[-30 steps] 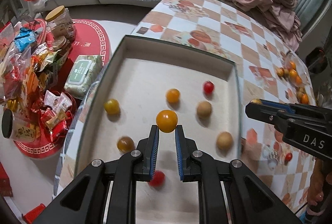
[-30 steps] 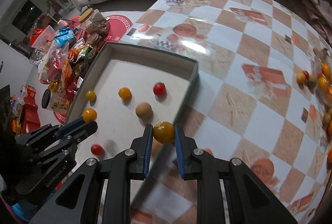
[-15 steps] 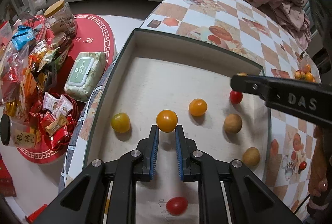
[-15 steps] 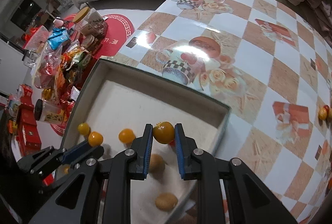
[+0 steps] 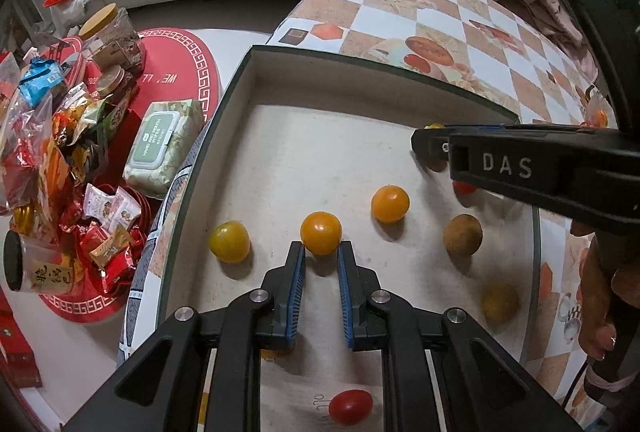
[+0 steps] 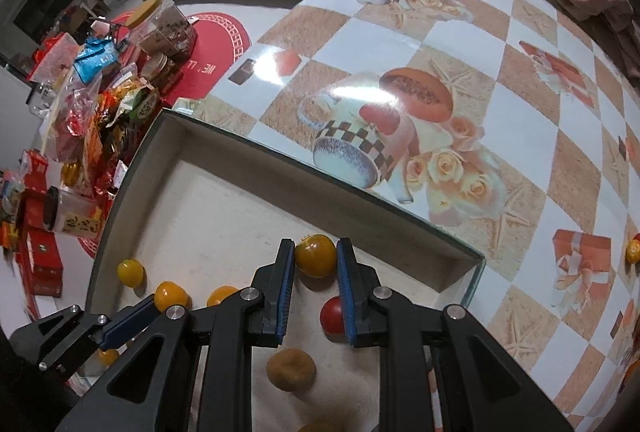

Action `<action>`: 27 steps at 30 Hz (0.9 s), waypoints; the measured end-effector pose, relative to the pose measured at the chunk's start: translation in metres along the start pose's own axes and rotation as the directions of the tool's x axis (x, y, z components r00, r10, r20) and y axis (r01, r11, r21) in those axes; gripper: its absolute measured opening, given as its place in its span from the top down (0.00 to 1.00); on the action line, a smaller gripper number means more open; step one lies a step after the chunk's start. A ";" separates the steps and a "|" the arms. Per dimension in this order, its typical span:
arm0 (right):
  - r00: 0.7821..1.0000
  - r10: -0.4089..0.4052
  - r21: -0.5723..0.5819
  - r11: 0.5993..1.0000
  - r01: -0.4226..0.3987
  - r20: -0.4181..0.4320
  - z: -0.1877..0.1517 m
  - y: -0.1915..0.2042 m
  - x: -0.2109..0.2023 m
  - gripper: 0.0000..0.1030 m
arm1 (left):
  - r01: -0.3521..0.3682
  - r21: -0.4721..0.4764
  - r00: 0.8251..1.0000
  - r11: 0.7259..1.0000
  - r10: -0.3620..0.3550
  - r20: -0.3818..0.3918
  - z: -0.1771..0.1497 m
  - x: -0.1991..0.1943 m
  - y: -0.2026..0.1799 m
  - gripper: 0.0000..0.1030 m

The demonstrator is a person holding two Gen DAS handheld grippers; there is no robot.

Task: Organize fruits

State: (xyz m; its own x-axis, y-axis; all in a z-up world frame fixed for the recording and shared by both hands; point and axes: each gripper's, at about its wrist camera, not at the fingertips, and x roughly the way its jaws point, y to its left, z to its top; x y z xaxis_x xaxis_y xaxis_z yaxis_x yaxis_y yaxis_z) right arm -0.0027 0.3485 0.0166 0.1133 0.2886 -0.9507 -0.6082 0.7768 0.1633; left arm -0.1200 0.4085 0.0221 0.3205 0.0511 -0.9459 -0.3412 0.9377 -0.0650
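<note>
Both grippers hang over the shallow box (image 5: 224, 119) at the table's edge, and each pinches a small orange fruit at its very fingertips, probably so the fruit can be set down among the others without the fingers knocking anything. The left gripper (image 5: 321, 258) is clenched on an orange tomato (image 5: 321, 233), held low over the middle of the box floor, in line with a yellow fruit (image 5: 229, 241) on one side and another orange one (image 5: 390, 203) on the other. That looks to me like a row being built by colour. The right gripper (image 6: 316, 258) is clamped on a darker orange fruit (image 6: 315, 255) near the box's far wall (image 6: 400, 220), on the side towards the checked tablecloth (image 6: 532, 159), so it is likely bringing a piece in from the pile further along the table.

Counting from the left wrist view, loose on the box floor I make out one yellow fruit, one orange fruit, two brown round ones (image 5: 462, 234), and two red tomatoes, one near the camera (image 5: 351, 406) and one half hidden under the right gripper's arm (image 5: 464, 187). A bit of something orange shows beneath the left gripper's frame; I cannot tell what it is. With the two held pieces, that makes at least eight fruits in or over the box. More fruit lies at the far edge of the table (image 6: 632, 251), too cut off to count.
</note>
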 end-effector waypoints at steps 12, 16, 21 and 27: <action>0.999 0.035 -0.018 0.999 -0.034 0.010 -0.005 -0.003 -0.012 0.50 | -0.024 0.046 0.999 0.999 0.025 -0.024 -0.006 -0.002 -0.005 0.48; 0.998 0.058 -0.003 0.998 -0.058 0.033 -0.007 -0.006 -0.027 0.43 | -0.034 0.047 0.999 0.998 0.033 0.030 -0.009 -0.016 -0.005 0.31; 0.996 0.067 0.047 0.996 -0.069 0.059 -0.014 -0.012 -0.052 0.25 | -0.040 0.050 0.999 0.998 0.040 0.004 -0.012 -0.024 -0.007 0.31; 0.999 0.034 0.071 0.997 -0.035 0.019 -0.047 -0.016 -0.077 0.17 | -0.036 0.029 0.999 0.999 0.036 -0.017 -0.023 -0.046 -0.006 0.31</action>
State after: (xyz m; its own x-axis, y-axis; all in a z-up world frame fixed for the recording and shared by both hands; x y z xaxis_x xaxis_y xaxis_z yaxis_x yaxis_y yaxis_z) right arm -0.0383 0.2875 0.0745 0.1073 0.3252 -0.9395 -0.5541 0.8042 0.2151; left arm -0.1530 0.3926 0.0589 0.2924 0.0790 -0.9530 -0.3264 0.9450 -0.0218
